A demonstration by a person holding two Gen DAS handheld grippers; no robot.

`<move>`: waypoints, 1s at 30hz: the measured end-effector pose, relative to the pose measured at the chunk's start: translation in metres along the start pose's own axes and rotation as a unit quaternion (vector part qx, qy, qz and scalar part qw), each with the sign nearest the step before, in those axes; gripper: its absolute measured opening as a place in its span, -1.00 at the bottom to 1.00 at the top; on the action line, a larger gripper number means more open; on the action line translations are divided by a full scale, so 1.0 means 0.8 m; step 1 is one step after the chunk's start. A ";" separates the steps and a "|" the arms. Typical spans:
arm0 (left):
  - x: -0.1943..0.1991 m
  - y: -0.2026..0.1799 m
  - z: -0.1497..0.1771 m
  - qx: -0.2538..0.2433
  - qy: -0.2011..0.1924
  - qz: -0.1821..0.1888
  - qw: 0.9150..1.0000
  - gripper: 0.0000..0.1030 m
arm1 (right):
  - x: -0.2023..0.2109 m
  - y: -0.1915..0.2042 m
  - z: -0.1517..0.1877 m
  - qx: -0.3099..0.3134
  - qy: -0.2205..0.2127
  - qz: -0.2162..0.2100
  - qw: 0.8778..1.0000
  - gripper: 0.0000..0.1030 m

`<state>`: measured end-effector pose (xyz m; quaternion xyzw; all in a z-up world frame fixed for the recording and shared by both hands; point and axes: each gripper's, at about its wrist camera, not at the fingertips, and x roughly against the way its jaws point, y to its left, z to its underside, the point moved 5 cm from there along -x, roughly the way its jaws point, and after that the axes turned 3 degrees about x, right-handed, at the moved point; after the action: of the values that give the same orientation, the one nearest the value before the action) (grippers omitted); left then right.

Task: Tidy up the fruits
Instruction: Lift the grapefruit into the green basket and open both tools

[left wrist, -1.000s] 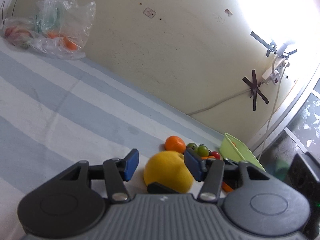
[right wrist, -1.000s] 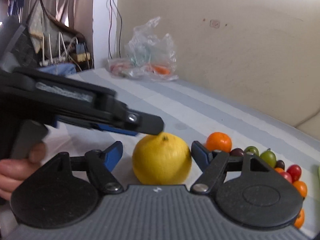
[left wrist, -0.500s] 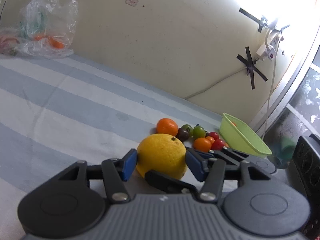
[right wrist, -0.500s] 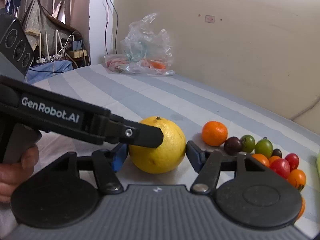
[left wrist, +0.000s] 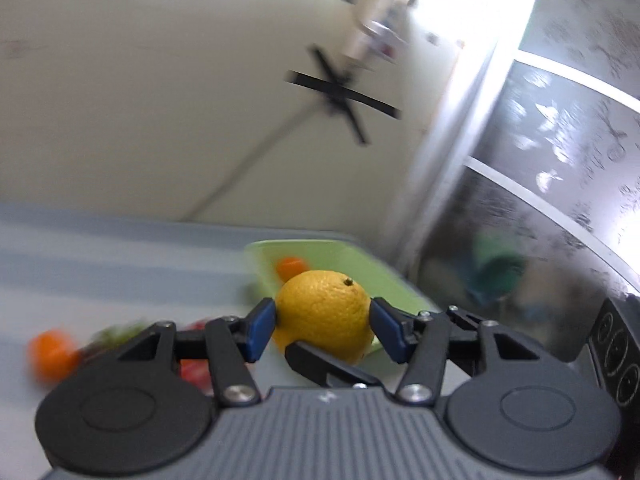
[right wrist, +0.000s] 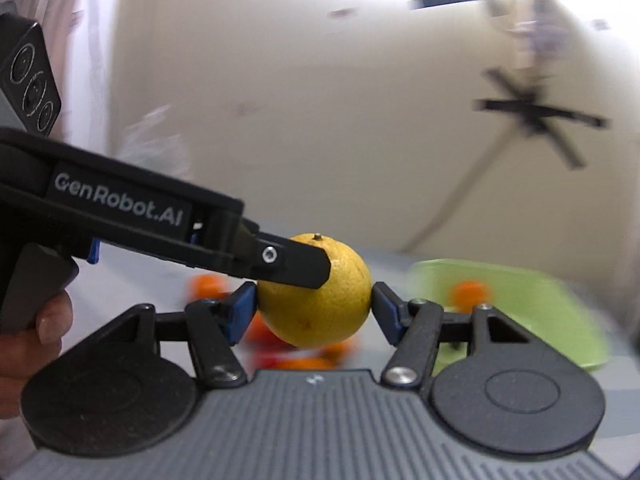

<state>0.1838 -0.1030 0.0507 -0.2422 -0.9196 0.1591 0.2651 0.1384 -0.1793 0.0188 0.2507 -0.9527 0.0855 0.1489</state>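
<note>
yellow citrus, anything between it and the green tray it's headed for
Nothing visible blocks it. The yellow citrus is up off the striped cloth, pinched by the left gripper and the right gripper, and the green tray sits just beyond with an open top, holding one small orange fruit.

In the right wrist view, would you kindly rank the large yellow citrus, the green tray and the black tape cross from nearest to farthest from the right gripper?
1. Yellow citrus: between the right gripper pads.
2. Green tray: on the table, ahead to the right.
3. Black tape cross: on the wall, upper right.
</note>
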 end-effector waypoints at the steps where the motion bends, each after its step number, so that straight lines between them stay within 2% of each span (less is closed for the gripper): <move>1: -0.022 -0.011 -0.003 -0.004 0.008 0.012 1.000 0.02 | 0.002 -0.020 0.000 -0.005 -0.001 0.017 1.000 0.26; 5: -0.101 -0.036 -0.006 -0.007 0.044 0.037 0.998 0.01 | -0.004 -0.101 0.014 -0.035 0.017 0.069 0.997 0.26; 9: -0.155 -0.047 -0.001 -0.003 0.071 0.038 0.997 -0.03 | -0.027 -0.149 0.035 -0.033 0.050 0.107 0.992 0.26; 13: -0.181 -0.056 0.002 -0.006 0.080 0.026 0.996 -0.07 | -0.043 -0.176 0.051 -0.036 0.075 0.120 0.989 0.27; 17: -0.180 -0.066 0.007 -0.023 0.077 0.019 0.997 -0.07 | -0.042 -0.182 0.049 -0.047 0.053 0.128 0.989 0.27; 20: -0.157 -0.074 0.005 -0.032 0.067 0.023 0.997 -0.08 | -0.028 -0.183 0.044 -0.056 0.036 0.132 0.989 0.26; 23: -0.097 -0.069 0.007 -0.034 0.037 0.040 0.998 -0.06 | -0.002 -0.170 0.038 -0.069 0.010 0.132 0.989 0.22; 25: -0.041 -0.049 0.013 -0.028 0.010 0.052 0.998 -0.04 | 0.022 -0.155 0.037 -0.078 -0.009 0.126 0.989 -0.03; 26: -0.013 -0.034 0.019 -0.025 -0.004 0.049 0.998 -0.04 | 0.034 -0.146 0.039 -0.085 -0.014 0.117 0.989 -0.09; 28: 0.037 -0.002 0.031 -0.022 -0.024 0.016 0.999 -0.04 | 0.049 -0.126 0.044 -0.097 -0.016 0.091 0.991 -0.34; 29: 0.057 0.015 0.038 -0.020 -0.029 -0.007 0.999 -0.04 | 0.055 -0.113 0.048 -0.101 -0.013 0.073 0.992 -0.37; 30: 0.077 0.036 0.047 -0.016 -0.029 -0.038 0.999 -0.05 | 0.058 -0.099 0.052 -0.101 -0.009 0.058 0.993 -0.49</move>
<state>0.1271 -0.0526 0.0334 -0.2065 -0.9378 0.1414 0.2404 0.1298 -0.2778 0.0017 0.1799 -0.9706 -0.0053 0.1598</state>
